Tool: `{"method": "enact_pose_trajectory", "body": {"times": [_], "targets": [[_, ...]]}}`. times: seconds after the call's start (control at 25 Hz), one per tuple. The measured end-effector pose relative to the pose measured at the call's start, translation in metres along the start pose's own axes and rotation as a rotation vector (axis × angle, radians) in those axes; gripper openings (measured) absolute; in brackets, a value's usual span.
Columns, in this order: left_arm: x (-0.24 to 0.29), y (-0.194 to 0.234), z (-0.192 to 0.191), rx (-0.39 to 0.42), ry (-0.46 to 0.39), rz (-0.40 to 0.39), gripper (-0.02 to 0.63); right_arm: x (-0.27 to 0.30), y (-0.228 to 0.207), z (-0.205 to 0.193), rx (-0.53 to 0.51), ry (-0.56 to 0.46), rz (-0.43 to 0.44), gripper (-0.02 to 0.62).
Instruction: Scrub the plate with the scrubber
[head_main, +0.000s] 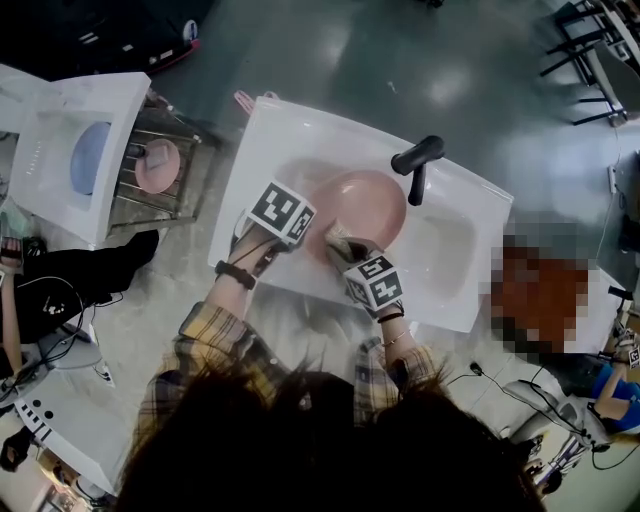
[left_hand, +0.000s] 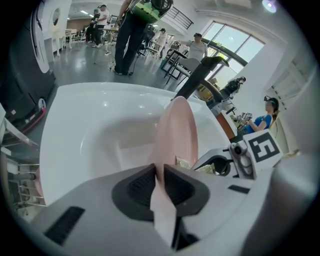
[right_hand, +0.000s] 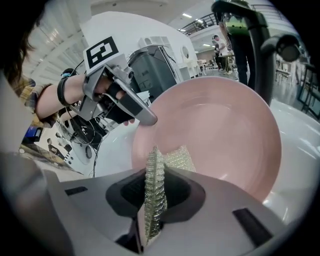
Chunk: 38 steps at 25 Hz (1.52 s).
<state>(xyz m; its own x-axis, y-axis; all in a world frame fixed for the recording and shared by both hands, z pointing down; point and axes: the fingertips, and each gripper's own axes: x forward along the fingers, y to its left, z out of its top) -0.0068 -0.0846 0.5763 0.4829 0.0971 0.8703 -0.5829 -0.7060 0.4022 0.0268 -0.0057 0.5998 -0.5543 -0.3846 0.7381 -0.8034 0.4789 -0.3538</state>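
Note:
A pink plate stands tilted in the white sink. My left gripper is shut on the plate's left rim; in the left gripper view the plate shows edge-on, pinched between the jaws. My right gripper is shut on a silvery mesh scrubber, whose tip lies against the lower face of the plate. The left gripper shows there clamped on the rim.
A black faucet rises over the sink behind the plate. To the left stand a dish rack with a small pink dish and a white unit holding a blue plate. People stand around the room.

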Motion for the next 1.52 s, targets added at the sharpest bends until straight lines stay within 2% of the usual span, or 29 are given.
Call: {"method": "enact_pose_trajectory", "body": {"times": [0.24,0.4,0.68,0.88,1.0,1.2,1.36,1.52], "targets": [[0.002,-0.002,-0.001,0.016,0.004,0.008,0.048,-0.014,-0.031,-0.026,0.045,0.026,-0.064,0.067],[0.002,-0.006,-0.001,0.019,0.009,0.002,0.051,-0.026,-0.056,-0.028,0.081,0.009,-0.115,0.067],[0.004,-0.007,-0.002,0.034,0.017,0.016,0.054,-0.038,-0.095,0.005,0.098,-0.075,-0.226,0.067],[0.003,-0.007,-0.004,0.026,0.018,0.020,0.054,-0.043,-0.102,0.040,0.083,-0.156,-0.269,0.067],[0.004,-0.008,-0.004,0.022,0.015,0.020,0.054,-0.037,-0.090,0.061,0.051,-0.191,-0.248,0.067],[0.004,-0.007,-0.004,0.022,0.014,0.024,0.055,-0.017,-0.049,0.087,-0.029,-0.202,-0.144,0.067],[0.005,-0.006,-0.006,0.017,0.012,0.023,0.055,-0.003,-0.022,0.083,-0.100,-0.162,-0.069,0.067],[0.005,-0.004,-0.008,0.009,0.012,0.022,0.055,0.006,-0.004,0.069,-0.121,-0.114,-0.009,0.067]]}}
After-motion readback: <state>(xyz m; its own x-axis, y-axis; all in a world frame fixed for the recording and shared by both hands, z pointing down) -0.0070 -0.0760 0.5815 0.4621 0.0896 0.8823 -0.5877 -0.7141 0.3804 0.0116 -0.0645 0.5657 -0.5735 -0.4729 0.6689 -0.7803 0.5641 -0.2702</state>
